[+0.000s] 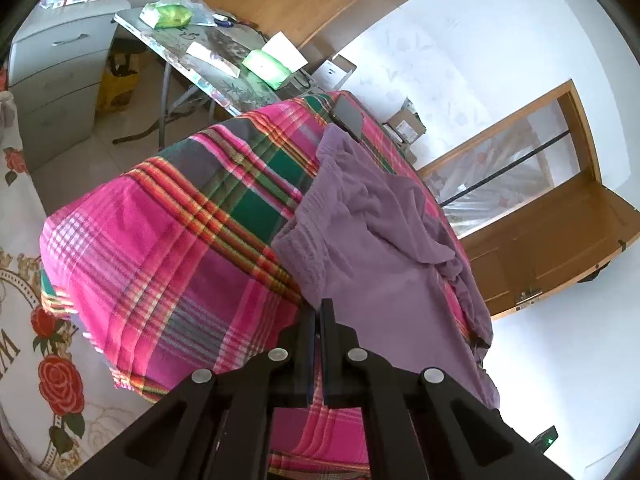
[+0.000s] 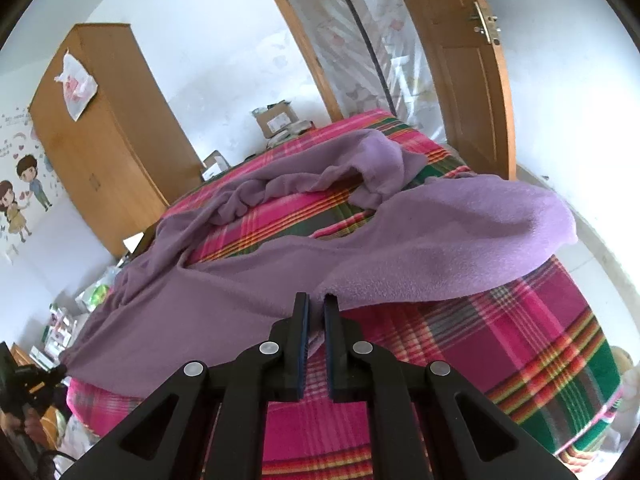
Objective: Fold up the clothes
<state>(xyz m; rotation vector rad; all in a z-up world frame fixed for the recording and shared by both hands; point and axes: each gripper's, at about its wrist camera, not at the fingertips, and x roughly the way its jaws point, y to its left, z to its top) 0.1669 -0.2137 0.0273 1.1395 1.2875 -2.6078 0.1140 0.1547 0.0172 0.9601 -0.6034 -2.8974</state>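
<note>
Closed black jaws of the left gripper and right gripper each pinch the near hem of the soft purple fleece garment, which is spread rumpled over the pink plaid bedcover. Both corners should be lifted evenly and the edge kept taut, so a straight fold can be laid.

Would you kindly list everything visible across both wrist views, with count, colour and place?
Garment: one, purple fleece, spread crumpled on the bed.
Bedcover: one, pink-green plaid, over the bed.
Phone: one, dark, far end of the bed.
Folding table: one, grey, cluttered, beyond the bed.
Drawer unit: one, grey, beside the table.
Wardrobe: one, wooden, against the wall.
Door: one, wooden, open.
Left gripper: black, shut on the garment's edge.
Right gripper: black, nearly closed at the garment's edge.
</note>
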